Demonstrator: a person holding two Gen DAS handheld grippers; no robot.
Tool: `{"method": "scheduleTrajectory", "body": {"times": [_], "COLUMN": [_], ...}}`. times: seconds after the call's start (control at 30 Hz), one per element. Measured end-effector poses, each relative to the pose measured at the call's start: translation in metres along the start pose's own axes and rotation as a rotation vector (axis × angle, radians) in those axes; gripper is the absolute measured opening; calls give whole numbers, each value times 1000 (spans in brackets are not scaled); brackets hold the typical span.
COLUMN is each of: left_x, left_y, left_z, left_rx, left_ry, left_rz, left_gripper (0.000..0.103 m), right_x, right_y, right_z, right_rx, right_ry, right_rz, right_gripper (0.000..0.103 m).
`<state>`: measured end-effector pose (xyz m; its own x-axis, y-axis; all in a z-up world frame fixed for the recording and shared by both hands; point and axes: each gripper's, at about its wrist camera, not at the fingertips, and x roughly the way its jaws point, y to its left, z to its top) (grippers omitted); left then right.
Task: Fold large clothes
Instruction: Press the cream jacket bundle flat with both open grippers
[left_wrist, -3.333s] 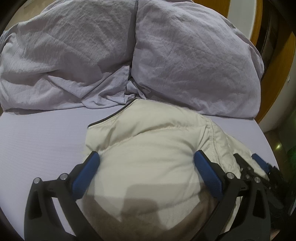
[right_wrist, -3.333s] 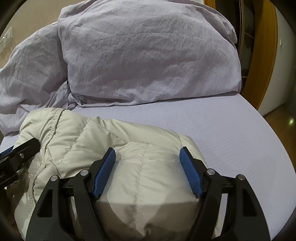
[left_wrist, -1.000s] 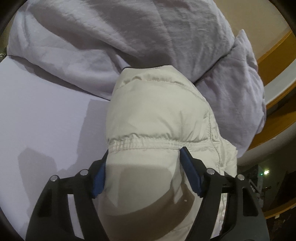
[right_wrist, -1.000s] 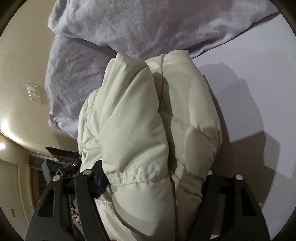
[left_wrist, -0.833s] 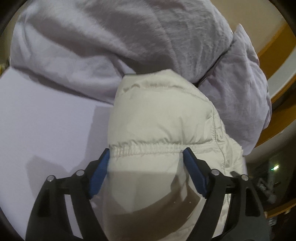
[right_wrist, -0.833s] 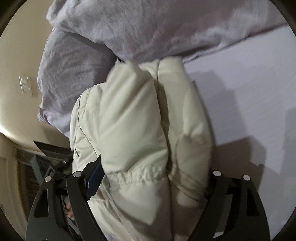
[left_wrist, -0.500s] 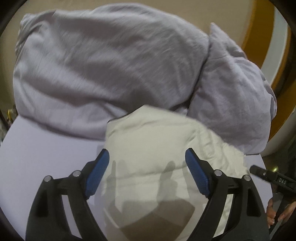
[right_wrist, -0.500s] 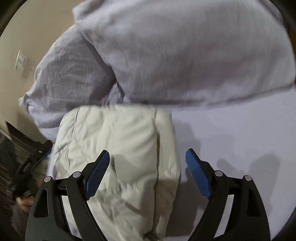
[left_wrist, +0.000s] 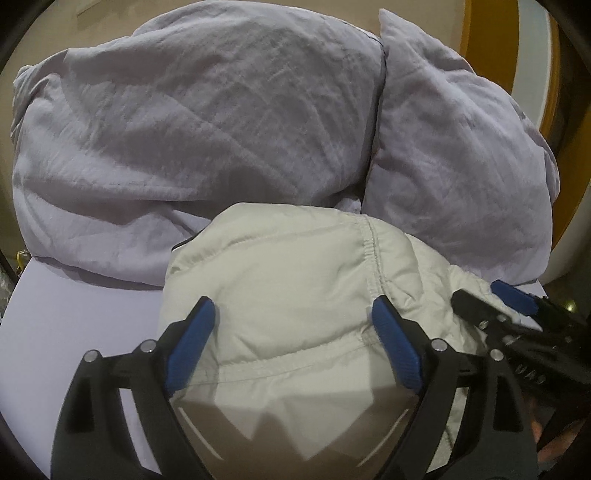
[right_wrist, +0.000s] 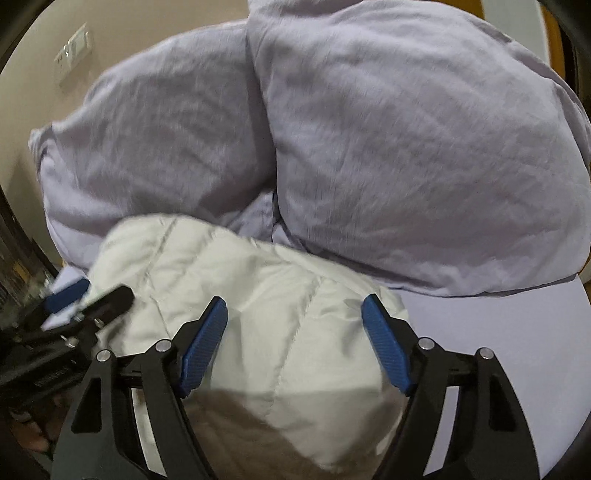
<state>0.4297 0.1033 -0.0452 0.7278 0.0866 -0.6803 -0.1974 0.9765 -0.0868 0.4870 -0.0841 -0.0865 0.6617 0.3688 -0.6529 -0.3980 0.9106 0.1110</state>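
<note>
the cream puffer jacket (left_wrist: 295, 280) lies bundled into a plump, rounded mound on the bed (left_wrist: 66, 332), its far edge pushed up against the heap of bedding. its shell is smooth, slightly glossy quilted cloth, marked by stitched seams and one gathered, elasticated hem line that curves over the top and across the front; in the right wrist view (right_wrist: 258, 302) the seams run as long straight channels, a little blurred. behind it sit a crumpled lilac duvet (left_wrist: 184, 122) and a puffy pillow (left_wrist: 461, 155) in the same wrinkled fabric, and the bed sheet is flat and pale lilac. the left gripper (left_wrist: 291, 347) has just been opening, its blue-padded fingers standing wide to either side of the mound without pressing it. the right gripper (right_wrist: 295, 343) has just narrowed a little, but its fingers likewise stand apart over the jacket, holding nothing. the near part of the jacket falls in shadow under both tools and is cut off by the frame, so sleeves, collar and zip cannot be made out. a wall switch plate (right_wrist: 74, 48) shows faintly.
</note>
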Motion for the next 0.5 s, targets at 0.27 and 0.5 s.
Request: {"method": "scheduleTrajectory", "body": {"times": [0.27, 0.5], "left_x": [8, 19], "left_y": [0, 2], "left_z": [-1, -2], "left_rx": [14, 5], "left_ry": [-1, 2], "left_rz": [-13, -19], "left_gripper": [92, 95], "right_x": [12, 21], "right_y": [-6, -7], "right_z": [-16, -20], "right_rx": [-4, 8], "right_ry": [-15, -24], "right_rz": [3, 8], "right_gripper": [78, 80]}}
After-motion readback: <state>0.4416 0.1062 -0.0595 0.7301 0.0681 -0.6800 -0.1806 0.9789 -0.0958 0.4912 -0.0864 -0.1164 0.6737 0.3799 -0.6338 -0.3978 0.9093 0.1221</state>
